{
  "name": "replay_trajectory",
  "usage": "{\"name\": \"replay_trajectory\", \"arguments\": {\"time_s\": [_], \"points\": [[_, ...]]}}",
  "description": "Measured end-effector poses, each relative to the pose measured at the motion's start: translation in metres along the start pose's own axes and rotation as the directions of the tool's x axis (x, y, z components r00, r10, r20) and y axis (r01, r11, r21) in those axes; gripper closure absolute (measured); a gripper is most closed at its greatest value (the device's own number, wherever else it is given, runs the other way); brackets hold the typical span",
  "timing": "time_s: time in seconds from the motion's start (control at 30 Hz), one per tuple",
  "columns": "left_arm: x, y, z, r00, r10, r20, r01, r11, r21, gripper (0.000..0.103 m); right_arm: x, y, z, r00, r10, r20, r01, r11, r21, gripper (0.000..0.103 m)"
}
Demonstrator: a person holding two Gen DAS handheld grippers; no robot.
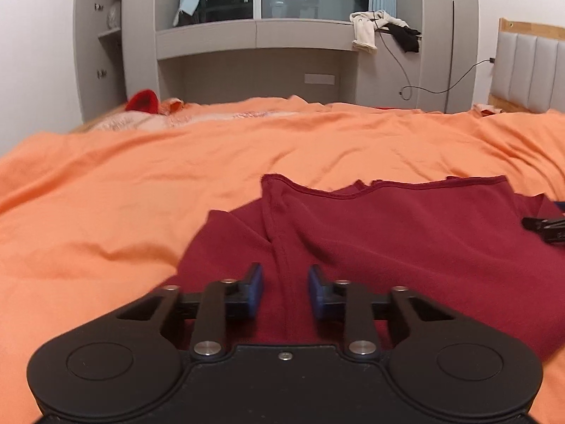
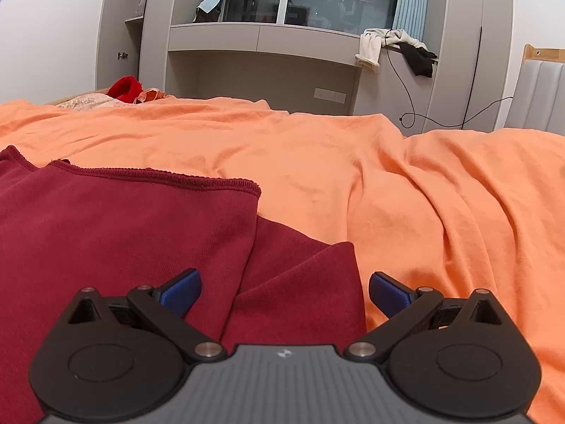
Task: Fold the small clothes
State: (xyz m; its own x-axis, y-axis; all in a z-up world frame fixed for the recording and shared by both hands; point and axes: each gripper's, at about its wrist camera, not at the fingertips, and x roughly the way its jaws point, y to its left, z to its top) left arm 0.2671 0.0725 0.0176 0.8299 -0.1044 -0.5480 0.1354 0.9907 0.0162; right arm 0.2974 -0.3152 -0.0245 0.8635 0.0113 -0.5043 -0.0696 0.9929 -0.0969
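A dark red garment (image 1: 388,240) lies spread on the orange bedsheet (image 1: 141,183), with its hemmed edge on the far side. My left gripper (image 1: 285,291) hangs low over the garment's left part. Its blue pads (image 1: 256,293) stand a narrow gap apart, and a raised seam fold runs between them untouched. My right gripper (image 2: 285,298) is wide open over the garment's (image 2: 123,233) right side, where a folded flap (image 2: 303,282) lies between the blue pads (image 2: 182,293). The right gripper's black tip (image 1: 545,228) also shows at the right edge of the left wrist view.
The orange sheet (image 2: 423,194) stretches wrinkled to the right and far side. A red item (image 1: 143,100) and a pale patterned cloth (image 1: 120,123) lie at the far left. Beyond stand a grey window unit (image 1: 254,35) with draped clothes (image 1: 367,28), a cable, and a padded headboard (image 1: 529,70).
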Motion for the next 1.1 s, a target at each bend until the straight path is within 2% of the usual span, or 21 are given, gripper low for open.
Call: {"name": "replay_trajectory", "arguments": {"time_s": [0.07, 0.13, 0.3, 0.43, 0.8, 0.87, 0.93, 1.0, 1.07, 1.1], "points": [[0.0, -0.003, -0.001, 1.0, -0.005, -0.004, 0.005, 1.0, 0.011, 0.093, 0.001, 0.0, -0.001, 1.0, 0.001, -0.001, -0.001, 1.0, 0.002, 0.0], [-0.001, -0.006, -0.001, 1.0, 0.021, 0.008, -0.021, 1.0, 0.013, 0.097, 0.001, 0.0, 0.0, 1.0, 0.001, -0.001, -0.001, 1.0, 0.001, 0.0], [-0.01, 0.0, 0.002, 0.996, 0.09, 0.026, -0.087, 0.993, -0.082, 0.098, 0.001, 0.0, 0.0, 1.0, 0.001, -0.001, -0.001, 1.0, 0.001, 0.0], [-0.02, 0.007, -0.004, 0.994, 0.104, 0.03, -0.097, 0.981, -0.168, 0.098, 0.001, 0.001, 0.0, 1.0, 0.001, -0.002, -0.001, 1.0, 0.001, 0.0], [-0.013, 0.01, -0.007, 0.995, 0.101, 0.025, -0.096, 0.982, -0.161, 0.096, -0.006, 0.0, 0.001, 1.0, -0.01, 0.016, 0.011, 1.0, -0.015, 0.0], [-0.013, 0.009, -0.007, 0.995, 0.099, 0.028, -0.093, 0.983, -0.16, 0.089, -0.013, 0.001, 0.003, 0.999, -0.025, 0.025, 0.026, 0.999, -0.031, 0.0], [-0.016, 0.01, -0.008, 0.995, 0.089, 0.034, -0.082, 0.982, -0.171, 0.088, -0.022, 0.002, 0.004, 0.998, -0.045, 0.043, 0.047, 0.997, -0.054, 0.0], [-0.019, 0.011, -0.007, 0.996, 0.078, 0.041, -0.07, 0.981, -0.182, 0.082, -0.033, 0.006, 0.005, 0.995, -0.06, 0.075, 0.066, 0.995, -0.08, 0.0], [-0.023, 0.012, -0.006, 0.995, 0.078, 0.056, -0.066, 0.979, -0.195, 0.063, -0.046, 0.009, 0.006, 0.991, -0.07, 0.113, 0.082, 0.992, -0.1, 0.0], [-0.026, 0.012, -0.005, 0.995, 0.08, 0.066, -0.065, 0.977, -0.202, 0.057, -0.053, 0.013, 0.006, 0.988, -0.079, 0.135, 0.094, 0.99, -0.106, 0.0]]}}
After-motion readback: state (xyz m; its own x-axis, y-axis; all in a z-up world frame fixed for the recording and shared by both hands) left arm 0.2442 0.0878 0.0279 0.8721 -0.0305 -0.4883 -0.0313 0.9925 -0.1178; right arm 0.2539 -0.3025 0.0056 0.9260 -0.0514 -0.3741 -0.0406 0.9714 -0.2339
